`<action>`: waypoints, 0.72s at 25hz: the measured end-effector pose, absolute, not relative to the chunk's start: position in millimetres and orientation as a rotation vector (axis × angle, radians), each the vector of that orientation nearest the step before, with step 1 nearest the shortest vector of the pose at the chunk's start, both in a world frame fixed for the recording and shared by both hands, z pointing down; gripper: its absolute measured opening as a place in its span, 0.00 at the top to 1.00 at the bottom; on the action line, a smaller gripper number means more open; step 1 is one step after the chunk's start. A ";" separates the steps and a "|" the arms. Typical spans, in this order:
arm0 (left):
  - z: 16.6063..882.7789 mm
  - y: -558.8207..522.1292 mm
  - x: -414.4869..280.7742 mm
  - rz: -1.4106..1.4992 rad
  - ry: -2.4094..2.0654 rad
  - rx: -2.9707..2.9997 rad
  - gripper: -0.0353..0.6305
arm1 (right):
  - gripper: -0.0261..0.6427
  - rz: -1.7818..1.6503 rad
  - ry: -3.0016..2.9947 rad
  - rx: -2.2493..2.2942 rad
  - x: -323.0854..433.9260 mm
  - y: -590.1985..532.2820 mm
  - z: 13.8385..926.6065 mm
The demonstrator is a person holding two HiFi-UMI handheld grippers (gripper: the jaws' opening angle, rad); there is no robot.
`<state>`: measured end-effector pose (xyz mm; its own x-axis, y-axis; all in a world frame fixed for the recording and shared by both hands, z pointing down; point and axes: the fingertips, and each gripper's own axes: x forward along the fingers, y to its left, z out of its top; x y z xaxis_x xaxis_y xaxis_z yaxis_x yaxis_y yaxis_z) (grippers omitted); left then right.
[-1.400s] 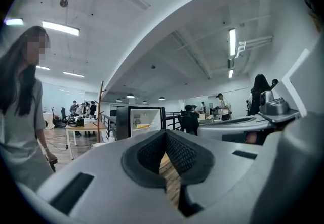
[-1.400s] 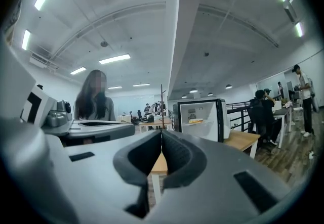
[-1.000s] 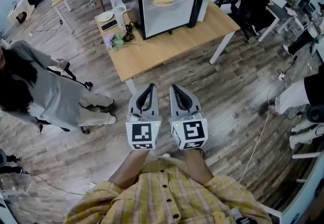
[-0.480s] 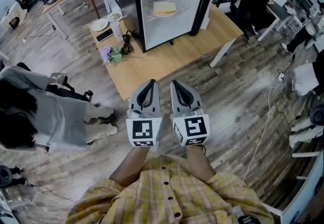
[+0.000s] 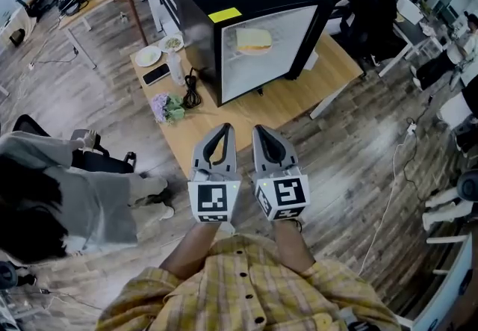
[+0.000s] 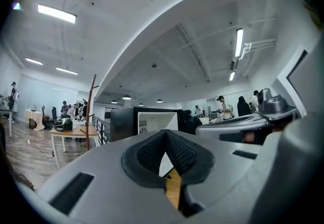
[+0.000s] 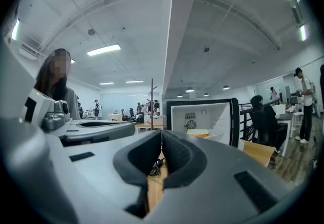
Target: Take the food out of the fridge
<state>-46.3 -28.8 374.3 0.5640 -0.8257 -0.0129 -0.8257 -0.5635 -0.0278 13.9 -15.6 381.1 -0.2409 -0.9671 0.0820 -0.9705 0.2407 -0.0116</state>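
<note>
A black mini fridge point(image 5: 246, 1) stands on a wooden table point(image 5: 284, 101) with its door point(image 5: 308, 27) swung open to the right. A sandwich point(image 5: 254, 39) lies on the upper shelf inside. My left gripper point(image 5: 224, 128) and right gripper point(image 5: 258, 128) are held side by side, level, pointing at the fridge from just short of the table's near edge. Both are shut with nothing in them. The left gripper view shows closed pads point(image 6: 165, 132) and the fridge point(image 6: 147, 123) beyond. The right gripper view shows closed pads point(image 7: 161, 131), the open fridge point(image 7: 202, 117) and the sandwich point(image 7: 198, 132).
On the table left of the fridge are a plate point(image 5: 148, 55), a phone point(image 5: 155, 73), a bottle point(image 5: 177, 68), a coiled cable point(image 5: 190, 90) and small flowers point(image 5: 166, 107). A seated person point(image 5: 67, 195) is at the left. A cord point(image 5: 388, 195) runs across the floor at right.
Both grippers have moved forward together toward the table and fridge, which now appear nearer and larger. Their jaws stayed shut. The seated person has slid lower left in view.
</note>
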 end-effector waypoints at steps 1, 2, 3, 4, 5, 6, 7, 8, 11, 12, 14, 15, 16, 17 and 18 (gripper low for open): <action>374.7 -35.6 -47.5 -0.004 1.449 -2.751 0.94 | 0.95 0.095 -2.425 1.904 13.3 -22.5 381.8; 375.4 -41.8 -48.8 -0.005 1.446 -2.753 0.94 | 0.95 0.097 -2.420 1.907 12.5 -28.7 382.9; 376.7 -47.4 -50.0 -0.007 1.443 -2.757 0.94 | 0.95 0.101 -2.413 1.909 11.6 -34.0 384.5; 378.2 -52.3 -51.3 -0.010 1.440 -2.762 0.94 | 0.95 0.106 -2.405 1.910 10.7 -38.4 386.3; 379.4 -56.9 -52.6 -0.013 1.438 -2.766 0.94 | 0.95 0.112 -2.399 1.913 9.9 -42.5 387.9; 380.0 -61.5 -53.9 -0.014 1.437 -2.770 0.94 | 0.95 0.118 -2.396 1.914 9.2 -46.6 389.0; 380.1 -66.1 -55.3 -0.011 1.437 -2.773 0.94 | 0.95 0.131 -2.399 1.914 8.4 -50.6 390.0; 380.3 -70.2 -56.7 -0.007 1.440 -2.777 0.94 | 0.95 0.152 -2.407 1.913 7.3 -54.0 391.0; 384.3 -78.4 -58.1 -0.001 1.450 -2.801 0.94 | 0.95 0.197 -2.406 1.910 5.8 -59.4 396.5; 385.6 -80.3 -57.7 -0.001 1.451 -2.807 0.94 | 0.95 0.198 -2.396 1.912 6.4 -60.8 398.1; 387.7 -84.4 -56.8 -0.002 1.449 -2.814 0.94 | 0.95 0.200 -2.384 1.920 8.2 -64.4 399.7; 389.2 -86.9 -56.0 -0.005 1.449 -2.818 0.94 | 0.95 0.198 -2.380 1.922 9.2 -66.5 400.3; 391.1 -89.3 -54.6 -0.010 1.449 -2.821 0.94 | 0.95 0.196 -2.375 1.922 10.6 -68.6 401.1; 393.2 -91.4 -52.6 -0.016 1.449 -2.825 0.94 | 0.95 0.195 -2.372 1.922 12.5 -70.6 402.1; 395.1 -93.7 -50.4 -0.023 1.449 -2.827 0.94 | 0.95 0.197 -2.369 1.922 14.7 -73.0 403.4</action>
